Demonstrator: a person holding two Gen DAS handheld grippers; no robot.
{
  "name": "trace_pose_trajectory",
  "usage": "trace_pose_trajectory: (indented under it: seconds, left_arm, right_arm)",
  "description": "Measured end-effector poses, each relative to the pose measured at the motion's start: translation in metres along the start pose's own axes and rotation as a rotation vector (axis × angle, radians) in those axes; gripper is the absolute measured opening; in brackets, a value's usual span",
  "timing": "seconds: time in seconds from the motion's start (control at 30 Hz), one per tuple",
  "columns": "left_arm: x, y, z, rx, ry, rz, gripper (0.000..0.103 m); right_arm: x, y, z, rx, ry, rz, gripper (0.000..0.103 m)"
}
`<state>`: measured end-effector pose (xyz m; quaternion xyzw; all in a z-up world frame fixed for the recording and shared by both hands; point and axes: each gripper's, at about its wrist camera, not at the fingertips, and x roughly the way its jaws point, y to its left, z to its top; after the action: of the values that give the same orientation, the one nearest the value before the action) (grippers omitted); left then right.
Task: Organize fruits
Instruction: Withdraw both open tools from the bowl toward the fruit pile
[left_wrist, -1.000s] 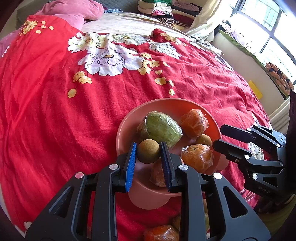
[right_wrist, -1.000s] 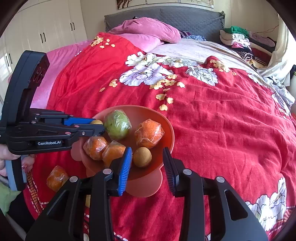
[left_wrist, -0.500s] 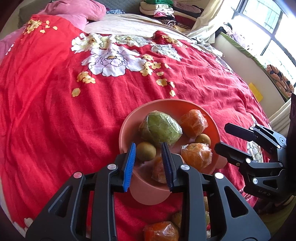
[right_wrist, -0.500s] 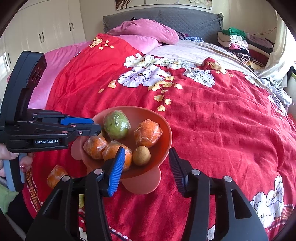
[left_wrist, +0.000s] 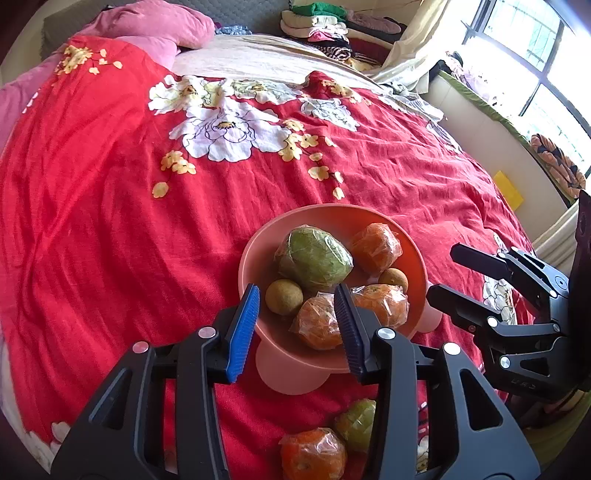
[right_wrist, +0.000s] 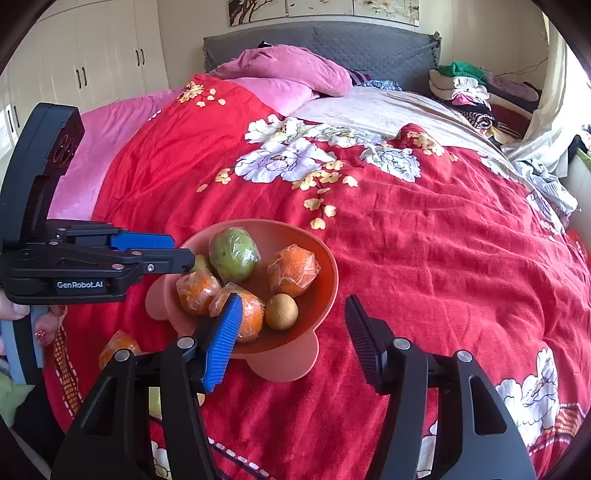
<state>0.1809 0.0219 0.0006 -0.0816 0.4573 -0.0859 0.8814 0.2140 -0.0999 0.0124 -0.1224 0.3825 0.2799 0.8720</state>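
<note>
A pink bowl (left_wrist: 255, 254) (right_wrist: 328, 291) sits on the red bedspread and holds a wrapped green fruit (left_wrist: 314, 258) (right_wrist: 232, 254), three wrapped oranges (left_wrist: 376, 245) (right_wrist: 293, 269) and two small brown round fruits (left_wrist: 283, 297) (right_wrist: 281, 311). My left gripper (left_wrist: 297, 325) is open and empty just above the bowl's near rim; it shows in the right wrist view (right_wrist: 177, 251). My right gripper (right_wrist: 291, 336) is open and empty at the bowl's near edge; it shows in the left wrist view (left_wrist: 454, 273). A wrapped orange (left_wrist: 314, 452) (right_wrist: 118, 349) and a green fruit (left_wrist: 356, 424) lie on the bed outside the bowl.
The red floral bedspread (left_wrist: 147, 221) spreads beyond the bowl. Pink pillows (right_wrist: 288, 70) and a grey headboard (right_wrist: 369, 40) are at the far end. Folded clothes (right_wrist: 461, 85) are piled at the far right. A window and ledge (left_wrist: 517, 122) lie to the right.
My left gripper has opened and let go of a small brown fruit, which now lies in the bowl, and has drawn back. My right gripper has opened wider and pulled back a little.
</note>
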Motion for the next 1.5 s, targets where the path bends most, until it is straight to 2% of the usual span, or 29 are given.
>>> trace_pose_trajectory:
  seconds: [0.4, 0.97, 1.5]
  left_arm:
    - [-0.016, -0.004, -0.003, -0.002, -0.023, 0.013, 0.045]
    - [-0.048, -0.012, -0.011, -0.002, -0.07, 0.041, 0.07]
    - [-0.088, -0.016, -0.027, -0.005, -0.151, 0.089, 0.082]
  right_arm:
    - [-0.014, 0.0, -0.001, -0.002, -0.029, -0.024, 0.061]
    - [-0.041, 0.007, -0.001, -0.012, -0.075, -0.045, 0.075]
    - [-0.065, 0.019, -0.006, -0.024, -0.108, -0.047, 0.085]
